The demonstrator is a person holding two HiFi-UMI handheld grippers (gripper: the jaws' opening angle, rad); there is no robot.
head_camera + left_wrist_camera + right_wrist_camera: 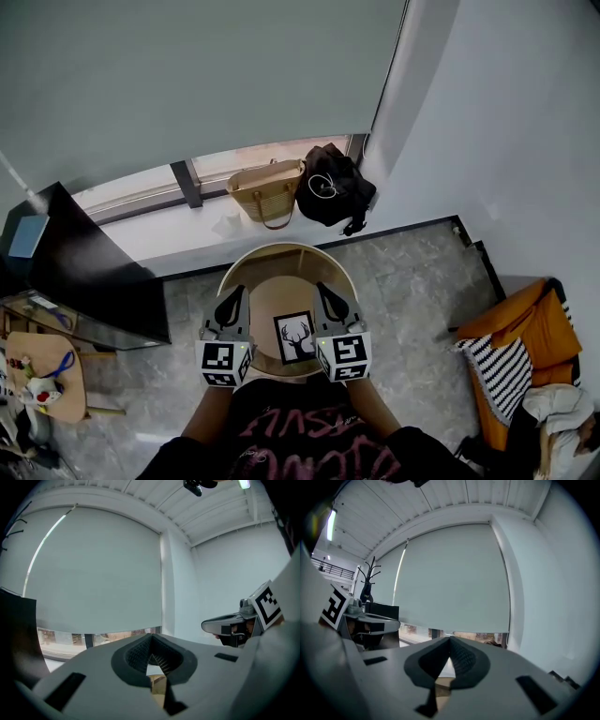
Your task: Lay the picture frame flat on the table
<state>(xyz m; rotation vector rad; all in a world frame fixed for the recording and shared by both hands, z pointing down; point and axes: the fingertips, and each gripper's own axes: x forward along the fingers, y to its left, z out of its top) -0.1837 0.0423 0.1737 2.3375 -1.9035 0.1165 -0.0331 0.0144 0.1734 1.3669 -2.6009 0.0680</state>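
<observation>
A small black picture frame (296, 337) with a white deer-head print sits on the near side of a round wooden table (281, 258), its face towards the head camera. I cannot tell whether it stands tilted or lies flat. My left gripper (232, 300) hangs just left of the frame and my right gripper (324, 292) just right of it, both above the table and pointing away from me. Both are shut and hold nothing. In the left gripper view the jaws (151, 639) meet at their tips; in the right gripper view (450, 641) they do the same. The frame is out of both gripper views.
A woven bag (267, 190) and a black bag (333, 185) rest on the window ledge behind the table. A dark desk (84, 262) and a small wooden stool (42, 370) stand at the left, an orange chair (525, 342) with a striped cushion at the right.
</observation>
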